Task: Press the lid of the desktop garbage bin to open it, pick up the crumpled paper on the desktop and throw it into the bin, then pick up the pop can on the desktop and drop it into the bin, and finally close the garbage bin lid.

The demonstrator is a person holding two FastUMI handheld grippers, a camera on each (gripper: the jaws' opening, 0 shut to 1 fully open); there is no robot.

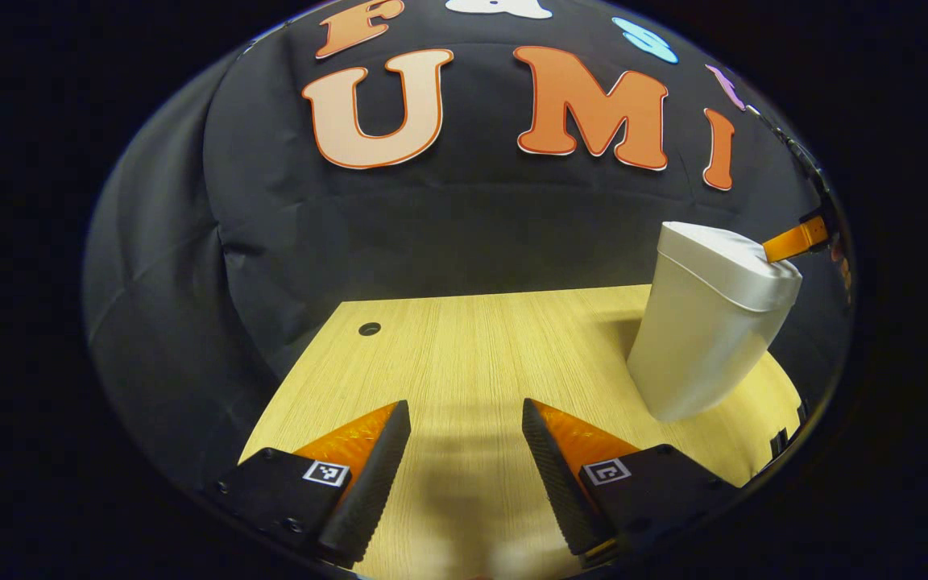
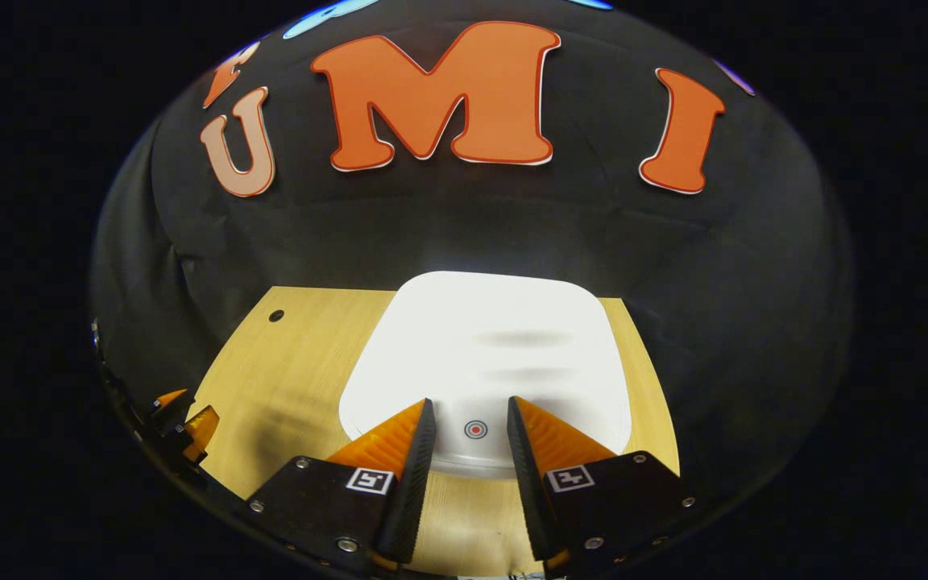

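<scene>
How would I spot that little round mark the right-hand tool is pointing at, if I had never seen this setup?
Find the wooden table in front of the black cloth wall, then the white bin standing on it. In the right gripper view its closed lid is a broad, plain white rounded square. Near the lid's front edge, between the right gripper fingers, sits the bullseye mark, a small red dot in rings, the only marking there.

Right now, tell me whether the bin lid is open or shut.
Shut. The lid lies flat on the bin with no gap along its rim; the right gripper hovers open at its press mark.
</scene>
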